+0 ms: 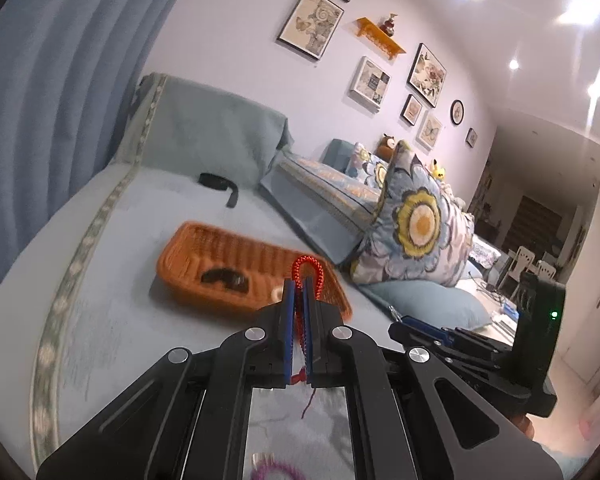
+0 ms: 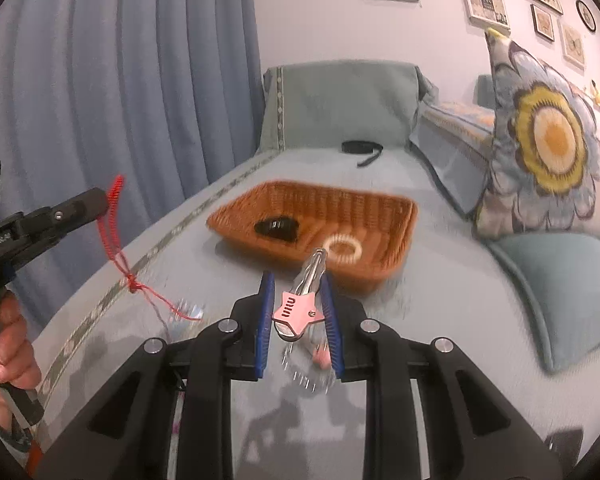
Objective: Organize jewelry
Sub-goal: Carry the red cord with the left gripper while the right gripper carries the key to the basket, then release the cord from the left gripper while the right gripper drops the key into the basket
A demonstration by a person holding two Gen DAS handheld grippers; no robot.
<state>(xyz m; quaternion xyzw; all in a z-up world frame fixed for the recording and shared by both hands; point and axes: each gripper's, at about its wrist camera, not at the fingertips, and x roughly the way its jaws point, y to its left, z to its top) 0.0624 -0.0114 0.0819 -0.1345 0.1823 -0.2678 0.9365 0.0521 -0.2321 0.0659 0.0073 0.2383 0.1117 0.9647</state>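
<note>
Legible text: lettering "miu" on the pink star-shaped hair clip (image 2: 296, 309), seen inverted. No other readable text, number or sign.

— We see the left tool (image 1: 299, 284): matte black linkage arms, round silver screws, blue ribbed pads on the fingers.

— Same build on our right tool (image 2: 296, 284), and bare skin on the left hand (image 2: 6, 344) around a black handle.
</note>
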